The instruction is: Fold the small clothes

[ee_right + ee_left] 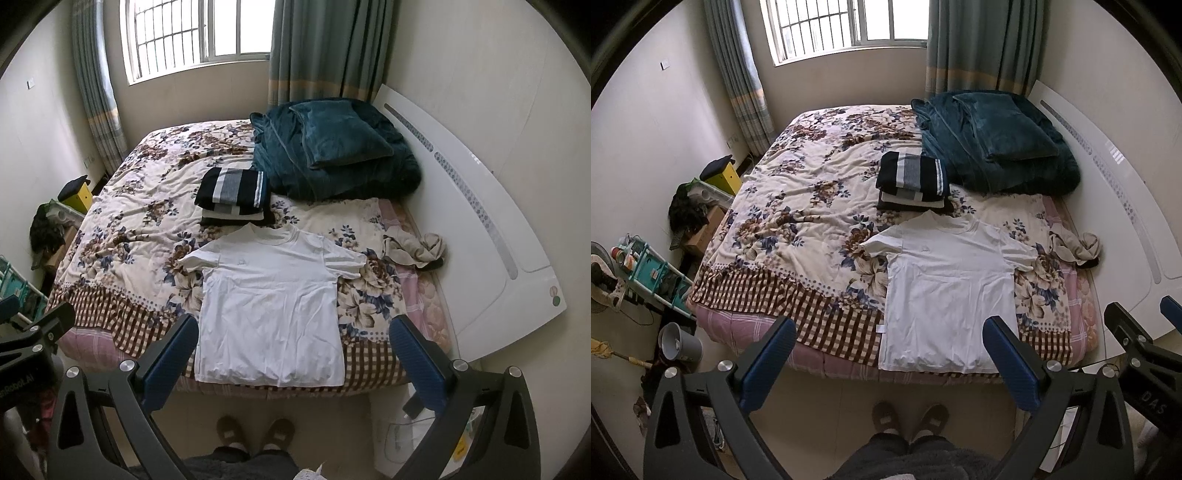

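Both grippers, left (890, 334) and right (294, 332), are held wide apart in the jaws with nothing gripped, above the near bed edge. Beyond them a white T-shirt (947, 291) is spread flat on the floral bedspread (798, 221). Farther off, 2 folded striped garments (912, 181) are stacked beside a teal blanket (993, 144).

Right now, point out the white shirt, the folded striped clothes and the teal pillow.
white shirt (947, 291), left wrist view, chest.
folded striped clothes (912, 175), left wrist view, top piece.
teal pillow (341, 134), right wrist view, middle.
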### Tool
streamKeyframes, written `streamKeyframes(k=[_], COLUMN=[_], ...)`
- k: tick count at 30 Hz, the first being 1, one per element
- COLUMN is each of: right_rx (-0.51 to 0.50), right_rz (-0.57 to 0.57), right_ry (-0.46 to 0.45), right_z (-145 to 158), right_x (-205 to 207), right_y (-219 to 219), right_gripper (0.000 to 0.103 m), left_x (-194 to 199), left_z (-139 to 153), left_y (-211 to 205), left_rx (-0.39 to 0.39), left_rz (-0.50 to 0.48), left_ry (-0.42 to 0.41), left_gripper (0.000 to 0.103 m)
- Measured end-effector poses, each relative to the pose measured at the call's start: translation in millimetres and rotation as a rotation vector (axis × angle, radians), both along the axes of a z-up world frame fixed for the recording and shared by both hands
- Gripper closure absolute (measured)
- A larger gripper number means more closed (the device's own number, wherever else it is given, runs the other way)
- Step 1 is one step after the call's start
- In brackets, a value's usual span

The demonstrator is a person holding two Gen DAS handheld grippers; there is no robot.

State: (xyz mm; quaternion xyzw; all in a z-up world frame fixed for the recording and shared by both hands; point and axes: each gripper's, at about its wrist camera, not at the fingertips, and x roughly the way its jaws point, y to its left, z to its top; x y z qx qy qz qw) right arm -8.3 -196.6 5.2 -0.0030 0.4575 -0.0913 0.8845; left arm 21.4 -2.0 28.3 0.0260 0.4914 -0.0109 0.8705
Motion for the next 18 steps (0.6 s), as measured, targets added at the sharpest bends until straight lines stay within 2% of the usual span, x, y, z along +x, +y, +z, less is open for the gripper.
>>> streamKeyframes(k=[14, 18], right_rx=[-0.004, -0.003], right_rz=[-0.002, 0.000], right_ry=[-0.007, -0.010], right_z=[-1.7, 10.6], right_x=[-3.8, 2.5], right_y=[4.7, 3.5], right_gripper=[0.000, 0.000], left_x=[-2.4, -3.0], left_z=[-0.9, -1.0], left_y=[-1.0, -0.9], left_rx=[-0.002, -0.004], left_rz=[0.000, 0.001], left_ry=[-0.006, -0.008], left_gripper=[0.000, 0.000])
